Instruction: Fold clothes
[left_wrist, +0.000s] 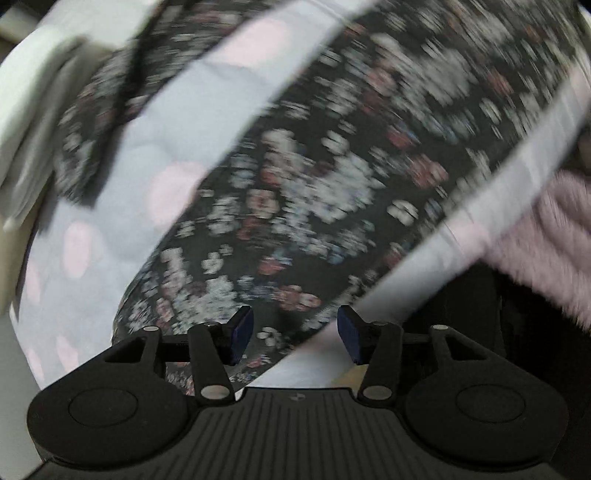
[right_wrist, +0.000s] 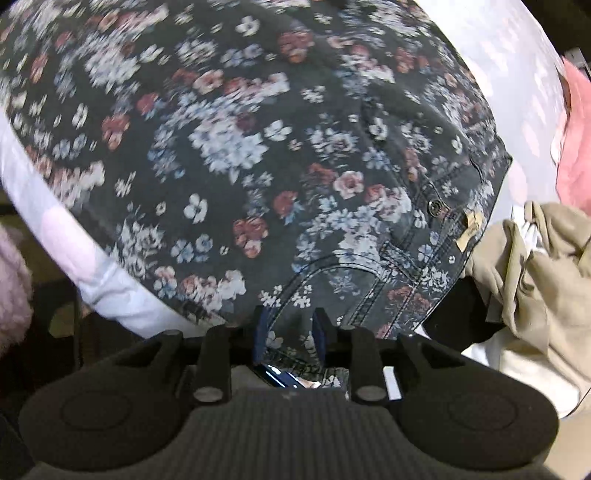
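Note:
Dark floral-print jeans (right_wrist: 258, 158) lie spread over a pale sheet with pink dots (right_wrist: 517, 74). In the right wrist view the waistband with its button and tag (right_wrist: 469, 229) is at the right, and my right gripper (right_wrist: 290, 330) is shut on the jeans' pocket edge. In the blurred left wrist view the jeans (left_wrist: 332, 184) run diagonally across the sheet (left_wrist: 147, 147). My left gripper (left_wrist: 293, 334) is open, its blue pads (left_wrist: 242, 332) apart just over the near end of the jeans, holding nothing.
A fluffy pink garment (left_wrist: 546, 236) lies right of the left gripper and shows at the left edge of the right wrist view (right_wrist: 11, 288). A beige garment (right_wrist: 535, 280) and a coral-pink one (right_wrist: 576, 147) lie at the right. A white cloth (left_wrist: 29, 129) is at the far left.

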